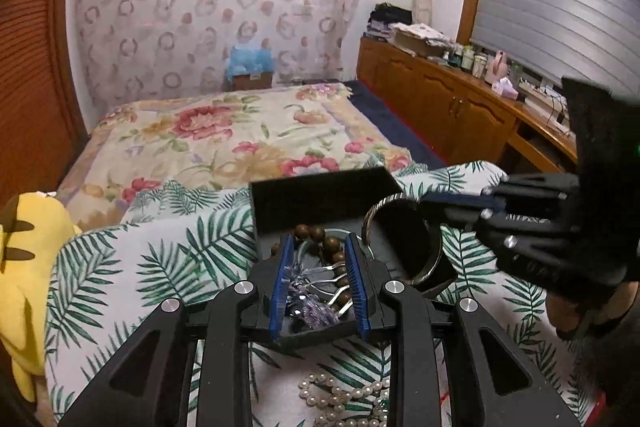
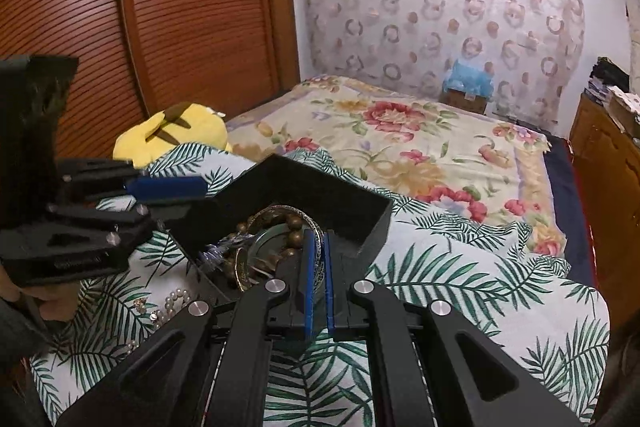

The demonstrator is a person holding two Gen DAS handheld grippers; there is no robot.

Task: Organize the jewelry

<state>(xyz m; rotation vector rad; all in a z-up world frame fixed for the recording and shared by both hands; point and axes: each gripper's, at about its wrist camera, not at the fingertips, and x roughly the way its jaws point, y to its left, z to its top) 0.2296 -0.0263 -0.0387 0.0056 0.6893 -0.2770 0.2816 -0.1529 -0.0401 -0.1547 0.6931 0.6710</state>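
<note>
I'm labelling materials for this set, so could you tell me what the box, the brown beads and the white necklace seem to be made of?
Box: matte black, foam-like or felt-lined, no shine.
Brown beads: probably wood, dull brown rounds.
White necklace: pearls or imitation, glossy cream beads; cannot tell which.

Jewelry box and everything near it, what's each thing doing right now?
jewelry box: open, on the leafy blanket.
right gripper: shut on the bangle.
bangle: held over the box.
left gripper: open, above the box.
wooden beads: lying in the box.
pearl necklace: outside, on the blanket.
</note>
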